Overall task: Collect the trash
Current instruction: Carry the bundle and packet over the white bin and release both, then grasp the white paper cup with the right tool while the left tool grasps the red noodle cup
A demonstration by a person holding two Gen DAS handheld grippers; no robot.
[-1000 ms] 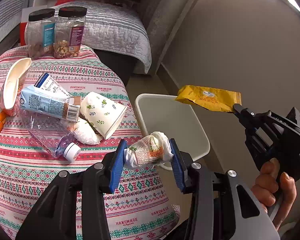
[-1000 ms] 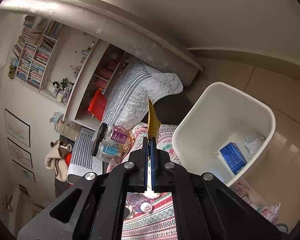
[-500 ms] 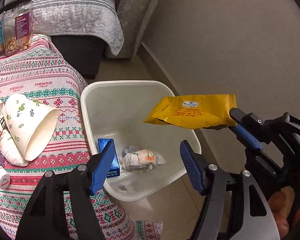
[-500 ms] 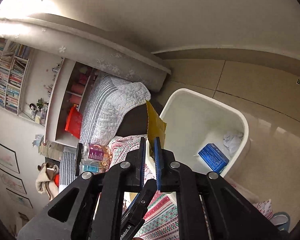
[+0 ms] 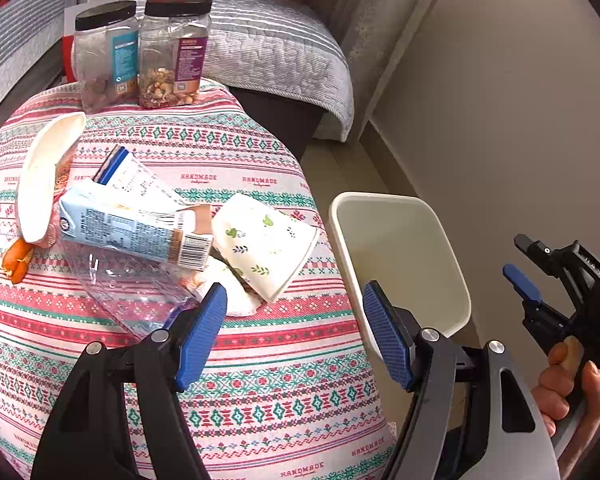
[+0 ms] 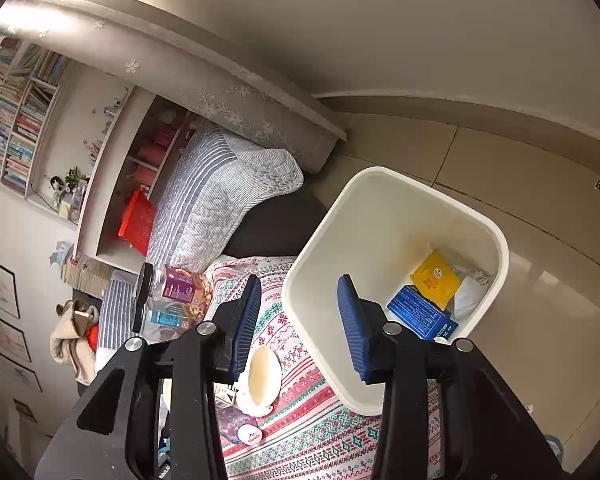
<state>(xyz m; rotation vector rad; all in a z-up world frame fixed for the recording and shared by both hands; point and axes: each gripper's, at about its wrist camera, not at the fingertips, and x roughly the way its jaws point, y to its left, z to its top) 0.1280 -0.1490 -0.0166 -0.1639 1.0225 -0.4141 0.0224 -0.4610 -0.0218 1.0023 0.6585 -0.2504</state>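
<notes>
A white bin (image 5: pixel 400 256) stands on the floor right of the patterned table (image 5: pixel 236 380); it also shows in the right wrist view (image 6: pixel 388 216). Inside lie a yellow wrapper (image 6: pixel 435 279), a blue box (image 6: pixel 420 312) and crumpled tissue (image 6: pixel 469 292). On the table lie a paper cup (image 5: pixel 264 246), a blue carton (image 5: pixel 136 230), a clear plastic bottle (image 5: pixel 132 292), a white wad (image 5: pixel 236 292) and a white peel-like piece (image 5: pixel 44 176). My left gripper (image 5: pixel 296 336) is open and empty over the table's right side. My right gripper (image 6: pixel 296 324) is open and empty above the bin's rim; it also shows in the left wrist view (image 5: pixel 524 264).
Two black-lidded snack jars (image 5: pixel 140 52) stand at the table's far edge. A grey quilted bed (image 5: pixel 268 52) lies behind the table. A beige wall (image 5: pixel 500 100) runs close behind the bin. Bookshelves (image 6: pixel 16 112) stand further back.
The left gripper let the wrapped wad fall into the bin and swung back over the table. The right gripper opened and the yellow wrapper dropped into the bin.
</notes>
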